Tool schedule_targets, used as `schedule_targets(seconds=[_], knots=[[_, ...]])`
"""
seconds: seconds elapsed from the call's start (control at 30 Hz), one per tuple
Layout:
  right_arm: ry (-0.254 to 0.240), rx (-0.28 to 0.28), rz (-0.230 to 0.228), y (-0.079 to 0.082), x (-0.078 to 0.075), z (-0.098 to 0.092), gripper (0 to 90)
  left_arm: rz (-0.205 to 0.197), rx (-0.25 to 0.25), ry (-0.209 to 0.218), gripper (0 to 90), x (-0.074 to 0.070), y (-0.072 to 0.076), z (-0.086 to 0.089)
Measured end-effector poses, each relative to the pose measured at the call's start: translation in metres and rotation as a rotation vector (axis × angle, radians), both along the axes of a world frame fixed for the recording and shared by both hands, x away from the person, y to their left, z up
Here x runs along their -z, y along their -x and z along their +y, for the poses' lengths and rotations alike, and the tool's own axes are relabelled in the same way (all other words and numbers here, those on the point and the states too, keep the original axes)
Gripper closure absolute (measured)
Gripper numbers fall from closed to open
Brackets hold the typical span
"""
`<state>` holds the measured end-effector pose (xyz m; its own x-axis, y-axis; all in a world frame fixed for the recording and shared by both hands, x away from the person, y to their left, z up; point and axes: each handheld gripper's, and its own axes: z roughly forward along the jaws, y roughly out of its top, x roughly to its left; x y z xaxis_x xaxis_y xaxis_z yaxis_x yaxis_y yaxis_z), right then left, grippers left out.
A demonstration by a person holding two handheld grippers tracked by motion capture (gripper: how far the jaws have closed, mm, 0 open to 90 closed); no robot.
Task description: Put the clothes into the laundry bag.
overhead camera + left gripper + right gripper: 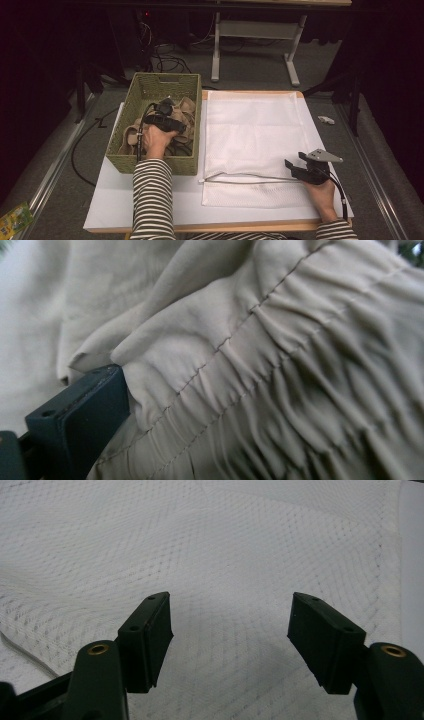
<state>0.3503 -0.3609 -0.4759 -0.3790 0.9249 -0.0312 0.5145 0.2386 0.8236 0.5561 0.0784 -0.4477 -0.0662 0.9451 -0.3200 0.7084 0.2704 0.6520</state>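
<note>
A crumpled beige garment point(187, 107) lies in a woven green basket point(131, 95) at the table's left. My left gripper point(165, 119) reaches down into the basket and is pushed into the cloth. In the left gripper view one black finger point(80, 415) stands far to the left against a gathered, stitched band of the garment point(260, 370), which hides the other finger. A flat white mesh bag point(250, 130) covers the table's right half. My right gripper point(296, 161) hovers open over the bag's near right corner, with bare mesh point(225, 540) between its fingers point(147, 640).
The bag's near edge shows a dark line like an opening or zip point(250, 177). Basket and bag rest on a white board point(115, 200). Beyond the table are cables, a white table frame point(255, 30) and a small white object point(326, 120) on the floor.
</note>
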Motion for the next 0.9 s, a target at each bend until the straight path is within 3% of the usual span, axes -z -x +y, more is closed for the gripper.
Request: schedule_targets(seconds=[0.1, 0.2, 0.4, 0.9], knots=[[0.001, 0.002, 0.0, 0.0, 0.0, 0.0, 34.3, 0.035, -0.023, 0.037, 0.2, 0.005, 0.0, 0.002], [0.014, -0.005, -0.001, 0.0, 0.0, 0.0, 34.3, 0.037, -0.006, 0.006, 0.5, 0.011, 0.003, 0.0], [0.019, -0.005, 0.001, -0.001, 0.0, 0.001, 34.5, 0.039, 0.003, 0.001, 5.7, 0.015, 0.007, -0.003], [0.026, -0.001, 0.011, -0.001, 0.001, 0.002, 34.6, 0.08, 0.034, 0.024, 44.4, 0.01, 0.012, -0.007]])
